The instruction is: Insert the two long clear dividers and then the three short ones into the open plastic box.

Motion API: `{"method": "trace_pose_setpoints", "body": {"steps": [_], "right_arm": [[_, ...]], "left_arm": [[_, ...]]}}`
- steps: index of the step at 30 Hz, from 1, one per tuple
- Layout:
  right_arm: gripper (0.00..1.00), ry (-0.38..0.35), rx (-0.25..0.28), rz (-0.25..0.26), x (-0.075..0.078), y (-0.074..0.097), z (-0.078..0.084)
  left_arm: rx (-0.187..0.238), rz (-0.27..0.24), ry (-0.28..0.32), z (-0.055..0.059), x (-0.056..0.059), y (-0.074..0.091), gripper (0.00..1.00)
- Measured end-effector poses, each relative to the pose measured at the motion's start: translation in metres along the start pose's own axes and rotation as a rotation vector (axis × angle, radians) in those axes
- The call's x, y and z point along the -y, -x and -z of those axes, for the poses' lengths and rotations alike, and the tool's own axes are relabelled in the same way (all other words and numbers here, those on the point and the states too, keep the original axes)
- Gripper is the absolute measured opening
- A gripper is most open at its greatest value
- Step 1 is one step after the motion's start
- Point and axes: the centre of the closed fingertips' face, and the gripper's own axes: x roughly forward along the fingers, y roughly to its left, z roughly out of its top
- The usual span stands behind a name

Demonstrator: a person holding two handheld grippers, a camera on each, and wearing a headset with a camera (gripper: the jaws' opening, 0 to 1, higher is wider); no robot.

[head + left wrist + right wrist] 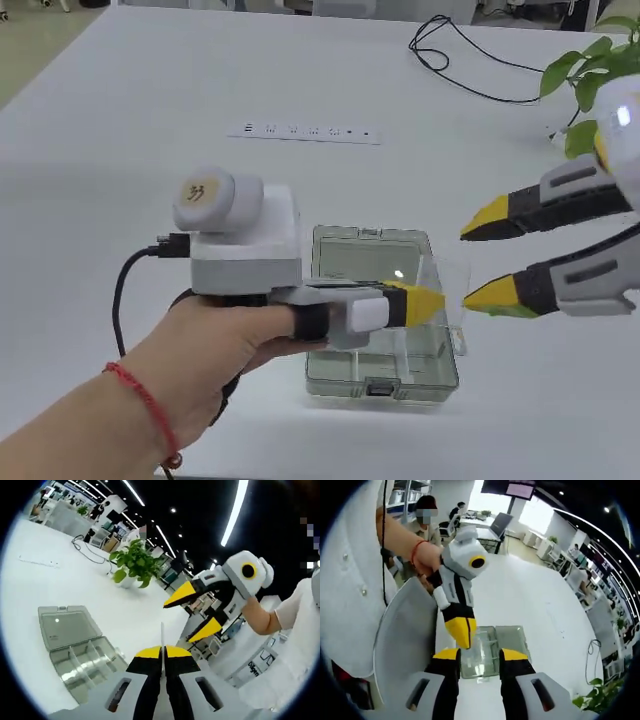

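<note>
Left gripper (430, 303) pinched shut on clear divider (161, 632), edge-on; open plastic box (420, 380) directly beneath, toward 6 o'clock. Right gripper (464, 267) agape, empty, at 3 o'clock.

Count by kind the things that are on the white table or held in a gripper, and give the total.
Open clear plastic box: 1
Thin clear divider, in the shut left gripper: 1
White power strip: 1
Black looped cable: 1
Green leafy plant: 1
Total: 5

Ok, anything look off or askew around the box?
Nothing stands out. The open box lies flat on the table, the fitted dividers stand straight, and the left gripper holds a clear divider squarely; the right gripper is open.
</note>
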Motion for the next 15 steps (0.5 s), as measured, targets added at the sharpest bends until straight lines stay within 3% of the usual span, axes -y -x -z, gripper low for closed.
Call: {"method": "trace_pose_setpoints", "body": {"steps": [3,4,7,15], "right_arm": [[0.28,-0.058,0.036,-0.089,-0.001,0.006,-0.002],[0.25,-0.074,0.042,-0.141,-0.005,0.010,-0.005],[0.19,-0.109,0.046,-0.234,-0.010,0.014,-0.004],[0.15,-0.132,0.045,-0.376,-0.027,0.010,-0.008]], "left_arm": [[-0.029,0.030,-0.101,0.003,0.008,0.001,0.00],[-0.039,0.042,-0.129,0.005,0.011,0.001,0.00],[-0.060,0.075,-0.229,0.007,0.016,0.003,0.00],[-0.065,0.156,-0.308,0.007,0.033,0.005,0.00]]}}
